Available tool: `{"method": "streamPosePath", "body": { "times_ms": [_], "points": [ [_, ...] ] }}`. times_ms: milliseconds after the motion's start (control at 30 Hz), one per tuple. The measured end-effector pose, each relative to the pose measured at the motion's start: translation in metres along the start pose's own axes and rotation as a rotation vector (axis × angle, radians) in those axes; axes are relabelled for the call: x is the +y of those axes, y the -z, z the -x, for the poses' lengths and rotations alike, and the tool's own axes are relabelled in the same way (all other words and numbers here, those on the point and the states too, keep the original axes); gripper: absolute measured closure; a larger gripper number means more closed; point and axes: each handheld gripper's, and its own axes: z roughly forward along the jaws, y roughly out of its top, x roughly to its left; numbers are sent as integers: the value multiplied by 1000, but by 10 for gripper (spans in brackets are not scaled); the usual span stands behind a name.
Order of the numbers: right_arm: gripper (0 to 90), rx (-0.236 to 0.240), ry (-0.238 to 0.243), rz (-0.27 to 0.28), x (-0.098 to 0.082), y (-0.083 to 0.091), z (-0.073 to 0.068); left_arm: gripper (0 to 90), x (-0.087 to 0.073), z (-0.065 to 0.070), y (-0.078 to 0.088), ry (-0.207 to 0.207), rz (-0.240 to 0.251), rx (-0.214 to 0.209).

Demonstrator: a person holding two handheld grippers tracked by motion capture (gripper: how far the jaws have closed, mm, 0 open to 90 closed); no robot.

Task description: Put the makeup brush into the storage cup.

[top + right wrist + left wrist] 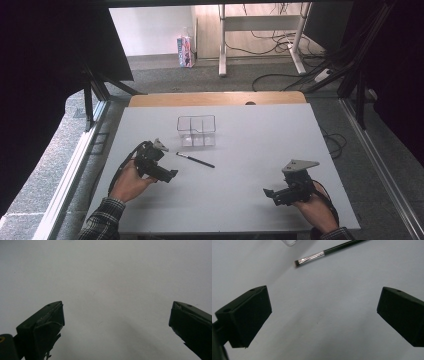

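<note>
A thin black-handled brush (195,159) with a silver ferrule lies on the white table top (250,145), just in front of a clear plastic divided box (196,130). My left gripper (170,176) is held low to the left of the brush, open, with nothing between its jaws. In the left gripper view the brush (324,253) lies ahead of the gripper (323,312), bristle tip toward the left, and a corner of the clear box (290,242) shows at the top edge. My right gripper (268,194) is near the table's front right, open over bare table (107,277).
The table has a wooden strip (215,98) along its far edge. Beyond it is grey carpet, a white desk frame (260,30) with cables, and a small colourful carton (185,51). Black frame struts stand at both sides.
</note>
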Motion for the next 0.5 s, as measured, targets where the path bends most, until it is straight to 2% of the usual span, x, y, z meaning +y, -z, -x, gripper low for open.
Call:
{"method": "streamPosePath", "body": {
  "times_ms": [200, 500],
  "points": [
    [0, -26, 0, -24, 0, -1, 0, 0, 14, 2, -3, -36, -18, -13],
    [0, -32, 10, -30, 0, -1, 0, 1, 31, 4, -13, -69, -44, -45]
  ]
}}
